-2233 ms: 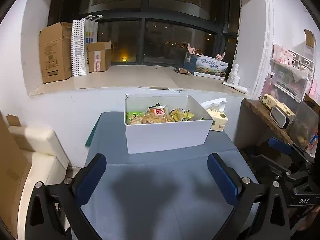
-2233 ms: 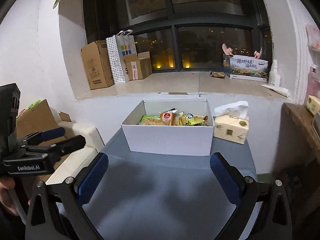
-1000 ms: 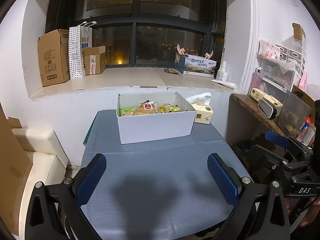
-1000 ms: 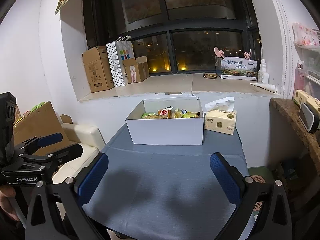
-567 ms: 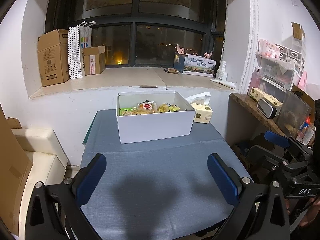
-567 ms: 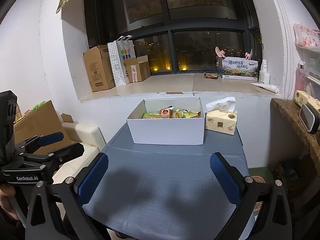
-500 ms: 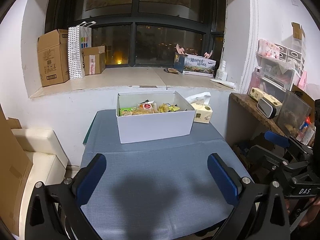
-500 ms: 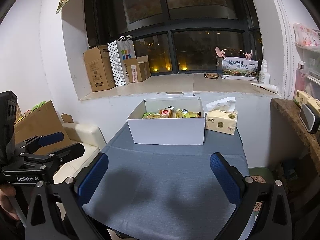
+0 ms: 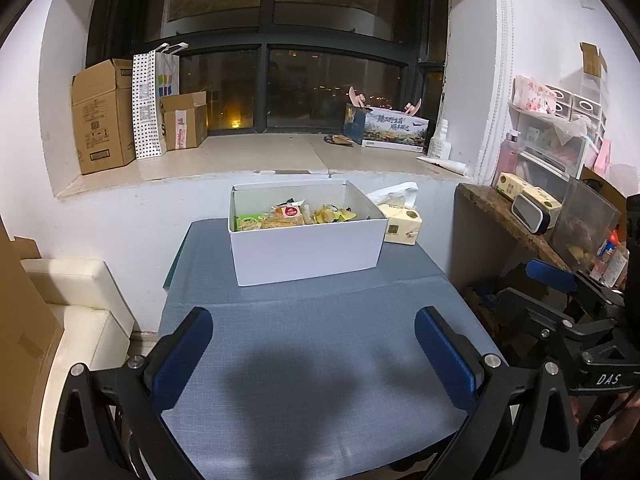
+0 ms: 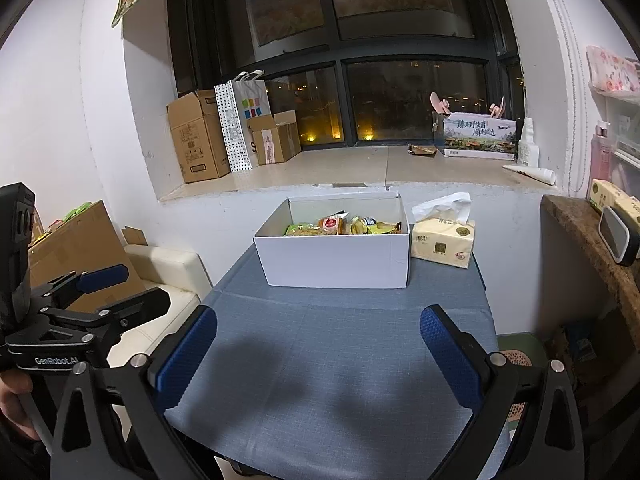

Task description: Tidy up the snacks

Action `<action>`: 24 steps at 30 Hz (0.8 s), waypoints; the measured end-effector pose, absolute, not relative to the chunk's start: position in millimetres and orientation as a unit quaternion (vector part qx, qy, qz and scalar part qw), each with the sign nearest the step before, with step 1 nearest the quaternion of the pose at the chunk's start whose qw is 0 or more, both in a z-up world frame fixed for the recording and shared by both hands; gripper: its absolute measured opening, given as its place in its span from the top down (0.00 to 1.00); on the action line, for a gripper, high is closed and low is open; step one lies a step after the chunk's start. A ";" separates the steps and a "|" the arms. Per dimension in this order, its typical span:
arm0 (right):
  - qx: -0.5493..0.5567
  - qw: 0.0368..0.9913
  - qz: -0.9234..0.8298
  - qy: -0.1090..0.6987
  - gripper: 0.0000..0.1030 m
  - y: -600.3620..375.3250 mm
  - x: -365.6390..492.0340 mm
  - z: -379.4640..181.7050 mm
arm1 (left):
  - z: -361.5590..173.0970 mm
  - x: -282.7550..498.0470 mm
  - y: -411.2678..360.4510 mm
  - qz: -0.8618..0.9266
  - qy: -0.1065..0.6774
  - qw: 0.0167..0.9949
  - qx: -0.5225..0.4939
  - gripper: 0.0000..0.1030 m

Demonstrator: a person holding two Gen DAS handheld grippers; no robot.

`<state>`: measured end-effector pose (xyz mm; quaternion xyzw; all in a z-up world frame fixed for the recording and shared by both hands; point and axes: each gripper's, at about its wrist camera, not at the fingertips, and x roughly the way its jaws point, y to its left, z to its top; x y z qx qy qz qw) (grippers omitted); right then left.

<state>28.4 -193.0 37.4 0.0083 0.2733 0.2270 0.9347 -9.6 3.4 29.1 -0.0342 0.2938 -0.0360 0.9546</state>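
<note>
White box (image 9: 306,250) holding packaged snacks (image 9: 294,216) sits at far end of table with blue-grey cloth (image 9: 312,360), below window ledge. Tissue pack (image 9: 402,224) just beside box, on its right. Left gripper (image 9: 314,354) and right gripper (image 10: 320,354) hover over near table edge, both spread wide, holding nothing, well apart from box.

Packaged snacks (image 9: 294,216) lie piled inside the open white box (image 9: 308,254).
</note>
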 end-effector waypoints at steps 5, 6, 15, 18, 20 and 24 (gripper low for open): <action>0.010 0.935 0.226 0.274 0.00 -194.4 27.9 37.1 | 29.3 -9.4 2.5 -0.035 0.294 0.955 -0.033 0.00; 0.011 0.935 0.226 0.274 0.00 -194.6 28.2 37.9 | 29.2 -9.3 2.2 -0.034 0.295 0.954 -0.033 0.00; 0.009 0.934 0.227 0.275 0.00 -193.3 27.0 38.2 | 26.7 -10.3 1.1 -0.033 0.298 0.953 -0.035 0.00; 0.008 0.934 0.227 0.275 0.00 -192.6 27.0 38.3 | 26.1 -10.2 2.1 -0.033 0.300 0.953 -0.037 0.00; 0.008 0.934 0.227 0.275 0.00 -192.7 27.0 38.0 | 26.1 -10.5 1.7 -0.033 0.300 0.953 -0.036 0.00; 0.008 0.934 0.227 0.275 0.00 -192.4 26.8 38.0 | 25.4 -10.9 1.9 -0.033 0.300 0.953 -0.034 0.00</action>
